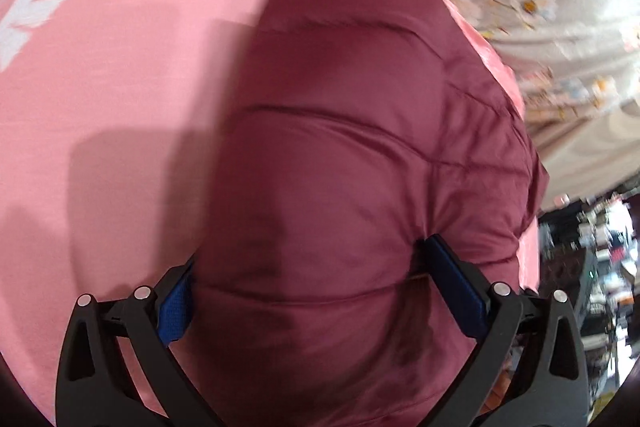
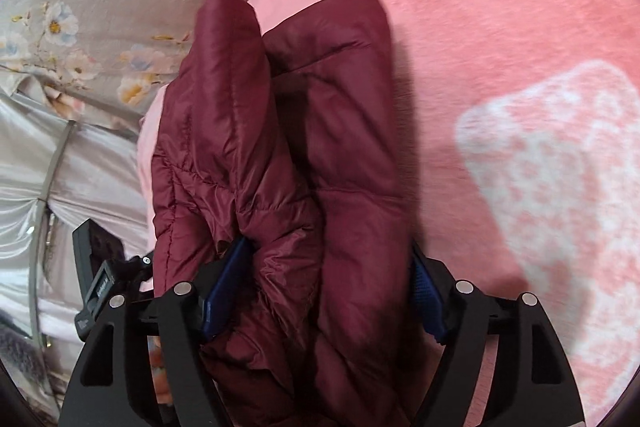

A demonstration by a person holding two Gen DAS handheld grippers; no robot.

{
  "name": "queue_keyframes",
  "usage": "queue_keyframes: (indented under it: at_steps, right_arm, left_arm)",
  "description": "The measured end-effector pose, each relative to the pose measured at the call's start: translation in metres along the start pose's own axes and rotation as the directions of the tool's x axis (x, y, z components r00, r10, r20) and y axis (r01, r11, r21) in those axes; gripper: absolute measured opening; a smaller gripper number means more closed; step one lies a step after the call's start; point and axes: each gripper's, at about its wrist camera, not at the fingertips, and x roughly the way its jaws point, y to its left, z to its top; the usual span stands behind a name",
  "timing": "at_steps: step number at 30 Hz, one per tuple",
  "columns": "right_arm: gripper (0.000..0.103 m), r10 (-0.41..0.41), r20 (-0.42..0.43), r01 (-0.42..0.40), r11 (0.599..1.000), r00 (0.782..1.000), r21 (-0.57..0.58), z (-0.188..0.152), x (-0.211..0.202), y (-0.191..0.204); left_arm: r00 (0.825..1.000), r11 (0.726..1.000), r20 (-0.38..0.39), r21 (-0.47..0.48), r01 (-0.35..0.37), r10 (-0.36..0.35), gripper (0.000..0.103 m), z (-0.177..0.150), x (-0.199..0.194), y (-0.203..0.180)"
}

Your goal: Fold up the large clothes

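Fingers of your left gripper [image 1: 308,279] stand wide apart with the maroon puffer jacket [image 1: 352,163] bulging up between them; the blue pads [image 1: 456,287] lie against the padding on both sides, and whether they squeeze it or only flank it you cannot tell from this view. Your right gripper [image 2: 324,287] is also spread wide around the jacket [image 2: 320,147]. Its left pad [image 2: 224,291] is sunk into a crease of the fabric and the right pad [image 2: 424,291] sits at the garment's edge, so a real clamp cannot be confirmed there either.

No container shows in either view. The jacket lies folded into a thick bundle on the pink blanket [image 1: 120,75] with white prints, close to the blanket's edge. In the right wrist view two padded lobes of the bundle lie side by side, pointing away from your gripper. Beyond the blanket's edge is a grey floral bedsheet [image 2: 80,27], its draped side hanging below.
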Motion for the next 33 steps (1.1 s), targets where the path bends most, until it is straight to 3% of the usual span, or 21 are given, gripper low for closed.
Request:
queue_keyframes:
  at_steps: [1, 3, 4, 6, 8, 11, 17, 24, 33]
  right_arm:
    - [0.071, 0.011, 0.001, -0.011, 1.0, 1.0, -0.001, 0.0, 0.002, 0.0]
    - [0.05, 0.051, -0.006, -0.051, 0.999, 0.999, 0.008, 0.001, 0.005, 0.001]
    - [0.045, 0.061, 0.002, -0.061, 0.998, 0.998, 0.014, 0.001, 0.005, 0.001]
    - [0.027, 0.047, 0.032, -0.046, 0.999, 0.998, -0.025, -0.001, -0.002, 0.008]
    - [0.021, 0.033, 0.06, -0.03, 0.998, 0.998, -0.048, -0.003, -0.013, 0.012]
    - [0.018, 0.008, 0.121, 0.002, 0.996, 0.993, -0.086, -0.005, -0.032, 0.027]
    - [0.018, -0.011, 0.256, 0.051, 0.987, 0.967, -0.151, -0.011, -0.084, 0.055]
    - [0.018, -0.009, 0.421, 0.113, 0.968, 0.907, -0.223, -0.025, -0.15, 0.089]
    - [0.018, 0.026, 0.563, 0.173, 0.939, 0.826, -0.297, -0.037, -0.203, 0.131]
  left_arm:
    - [1.0, 1.0, 0.008, 0.007, -0.024, 0.024, 0.098, 0.0, 0.001, -0.004]
    - [0.999, 0.999, 0.015, 0.015, -0.039, 0.039, 0.095, 0.001, -0.001, -0.009]
    - [0.998, 0.998, 0.024, 0.027, -0.051, 0.051, 0.091, 0.0, -0.004, -0.013]
    - [0.995, 0.993, 0.052, 0.075, -0.09, 0.086, 0.069, -0.001, -0.014, -0.023]
    - [0.991, 0.984, 0.081, 0.131, -0.12, 0.11, 0.056, -0.001, -0.027, -0.037]
    - [0.989, 0.973, 0.111, 0.195, -0.122, 0.102, 0.045, -0.001, -0.044, -0.058]
    - [0.978, 0.942, 0.195, 0.307, -0.135, 0.077, 0.042, -0.013, -0.087, -0.098]
    - [0.957, 0.907, 0.289, 0.401, -0.131, 0.01, 0.042, -0.022, -0.13, -0.149]
    - [0.916, 0.86, 0.397, 0.487, -0.15, -0.065, 0.043, -0.035, -0.183, -0.186]
